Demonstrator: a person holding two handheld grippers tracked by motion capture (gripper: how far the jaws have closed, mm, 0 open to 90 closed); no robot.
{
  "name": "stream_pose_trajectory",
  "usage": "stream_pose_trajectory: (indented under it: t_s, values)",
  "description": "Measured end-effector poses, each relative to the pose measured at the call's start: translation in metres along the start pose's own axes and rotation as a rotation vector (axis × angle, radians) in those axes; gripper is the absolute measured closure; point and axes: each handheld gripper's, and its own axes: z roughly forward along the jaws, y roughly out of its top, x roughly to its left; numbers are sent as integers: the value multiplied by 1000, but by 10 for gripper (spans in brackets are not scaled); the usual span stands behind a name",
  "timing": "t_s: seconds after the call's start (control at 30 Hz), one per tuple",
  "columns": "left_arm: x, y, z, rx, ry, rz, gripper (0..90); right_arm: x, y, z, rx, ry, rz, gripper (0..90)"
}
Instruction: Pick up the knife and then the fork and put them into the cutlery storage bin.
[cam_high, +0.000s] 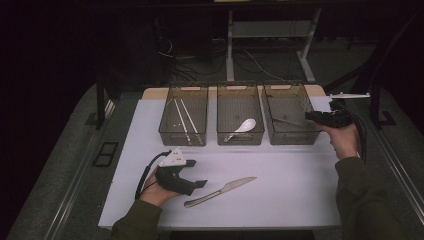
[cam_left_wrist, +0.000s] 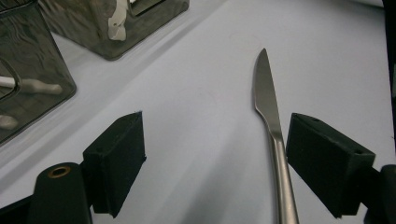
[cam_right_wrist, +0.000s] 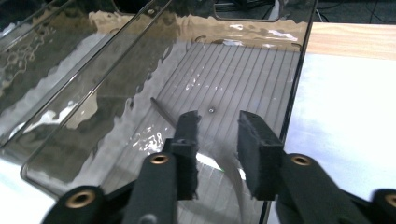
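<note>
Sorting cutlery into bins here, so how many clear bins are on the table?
3, in a row at the table's far side: left bin with chopsticks, middle bin with a white spoon, right bin holding a thin utensil, below the right gripper. None look hidden.

**Three cameras, one table**

The high view looks forward and down from the person's side, taking in the whole white table (cam_high: 280, 200), three bins along its far edge and the dark floor beyond. The left gripper view sits low over the tabletop, close to a table knife (cam_left_wrist: 268, 102) (cam_high: 220, 191), with the middle bin (cam_left_wrist: 84, 23) (cam_high: 240, 121) at its upper left. The right gripper view looks steeply down from close range into the right-hand bin (cam_right_wrist: 261, 65) (cam_high: 289, 121).
</note>
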Motion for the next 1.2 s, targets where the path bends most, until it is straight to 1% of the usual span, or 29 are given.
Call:
stream_pose_trajectory:
  t_s: [0.07, 0.23, 0.37, 0.43, 0.5, 0.6, 0.63, 0.67, 0.7, 0.77, 0.83, 0.9, 1.0, 1.1, 1.2]
  values:
    - [0, 0, 0, 0, -1, -2, 186, 1, 0, -2, -7, -1, -11, 585]
    - [0, 0, 0, 2, -2, -1, 184, 4, -2, -10, -27, 19, -27, 442]
    - [0, 0, 1, 6, -3, 0, 184, 13, -5, -21, -50, 47, -54, 396]
    - [-1, 0, 2, 6, -4, -2, 184, 19, -8, -28, -57, 62, -79, 385]
    - [-2, 0, 2, 16, -7, 5, 185, 26, -12, -34, -58, 91, -94, 374]
    - [-4, 1, 4, 23, -11, 4, 199, 35, -20, -42, -64, 138, -116, 358]
    - [-5, 1, 5, 24, -12, 4, 203, 38, -22, -44, -61, 151, -123, 343]
    - [-5, 1, 5, 35, -14, 15, 207, 42, -25, -46, -58, 160, -132, 338]
    - [-7, 2, 6, 28, -17, 10, 214, 45, -27, -48, -54, 170, -138, 335]
    - [-8, 3, 6, 38, -22, 13, 228, 51, -33, -51, -54, 189, -149, 325]
    - [-10, 4, 8, 41, -31, 14, 245, 57, -39, -54, -40, 215, -154, 321]
    - [-13, 5, 10, 40, -45, 10, 272, 63, -46, -56, -36, 234, -170, 312]
    - [-18, 8, 16, 56, -66, 11, 325, 71, -56, -58, -27, 259, -183, 308]
    - [-25, 10, 24, 87, -91, 23, 378, 80, -65, -61, -17, 283, -195, 306]
    - [-30, 9, 32, 133, -100, 41, 459, 89, -74, -63, -10, 303, -213, 304]
